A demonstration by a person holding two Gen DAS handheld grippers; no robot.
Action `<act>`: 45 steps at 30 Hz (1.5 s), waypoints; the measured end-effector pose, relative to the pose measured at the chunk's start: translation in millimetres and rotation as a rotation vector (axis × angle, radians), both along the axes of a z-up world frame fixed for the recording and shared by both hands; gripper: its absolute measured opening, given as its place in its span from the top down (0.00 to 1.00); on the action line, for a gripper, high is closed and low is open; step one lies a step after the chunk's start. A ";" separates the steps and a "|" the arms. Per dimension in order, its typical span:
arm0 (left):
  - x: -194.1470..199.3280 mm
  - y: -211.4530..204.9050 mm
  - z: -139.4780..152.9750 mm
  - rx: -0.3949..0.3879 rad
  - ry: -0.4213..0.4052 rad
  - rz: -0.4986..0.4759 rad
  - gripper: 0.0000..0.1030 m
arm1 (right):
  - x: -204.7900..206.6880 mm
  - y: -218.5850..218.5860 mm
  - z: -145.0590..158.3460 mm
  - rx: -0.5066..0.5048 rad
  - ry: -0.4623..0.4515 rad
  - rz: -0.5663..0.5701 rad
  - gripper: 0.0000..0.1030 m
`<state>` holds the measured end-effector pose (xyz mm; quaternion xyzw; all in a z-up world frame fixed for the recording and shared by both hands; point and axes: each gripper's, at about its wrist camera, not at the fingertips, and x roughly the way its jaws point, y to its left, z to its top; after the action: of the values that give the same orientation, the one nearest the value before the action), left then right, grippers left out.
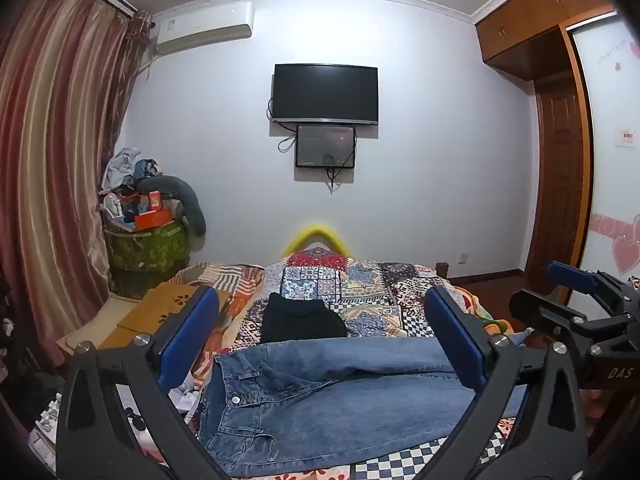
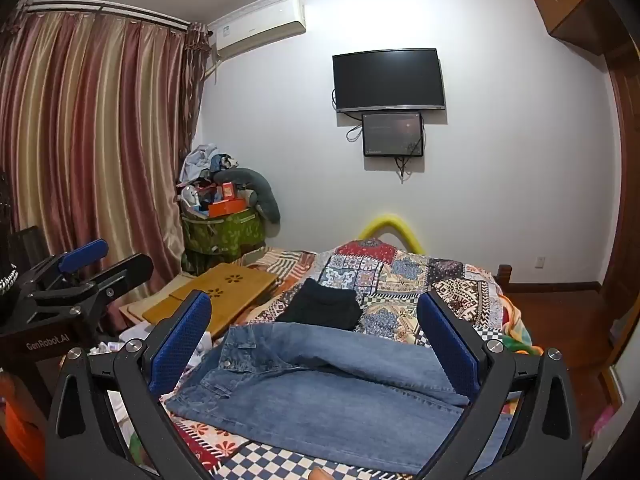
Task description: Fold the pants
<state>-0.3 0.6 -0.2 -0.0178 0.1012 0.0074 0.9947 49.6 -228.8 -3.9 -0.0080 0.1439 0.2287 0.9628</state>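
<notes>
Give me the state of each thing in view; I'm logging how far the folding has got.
jeans: lying flat across the bed, legs together, not folded short yet
black garment: folded, lying beyond the jeans
left gripper: open, holding nothing
right gripper: open, holding nothing
TV: screen dark
curtains: drawn shut

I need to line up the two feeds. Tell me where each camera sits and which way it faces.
Left wrist: on the left gripper, facing across the jeans toward the TV; own open fingers, plus the right gripper at the right edge.
Right wrist: on the right gripper, same heading; own open fingers, left gripper at the left edge.
Shared: jeans, black garment, quilt, TV.
</notes>
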 end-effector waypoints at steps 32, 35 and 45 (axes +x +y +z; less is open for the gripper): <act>14.5 10.3 -10.2 -0.055 0.029 -0.019 0.00 | 6.4 -6.5 0.6 0.005 0.001 -0.014 0.01; 14.7 10.5 -10.4 -0.058 0.032 -0.019 0.00 | 6.9 -7.2 0.9 0.007 0.001 -0.015 0.01; 15.6 9.6 -13.7 -0.059 0.032 -0.016 0.00 | 8.0 -10.5 -0.9 0.013 0.002 -0.018 0.01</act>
<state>15.3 10.2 -13.9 -0.0462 0.1173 -0.0031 0.9920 57.6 -239.3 -4.8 -0.0001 0.1434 0.2211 0.9647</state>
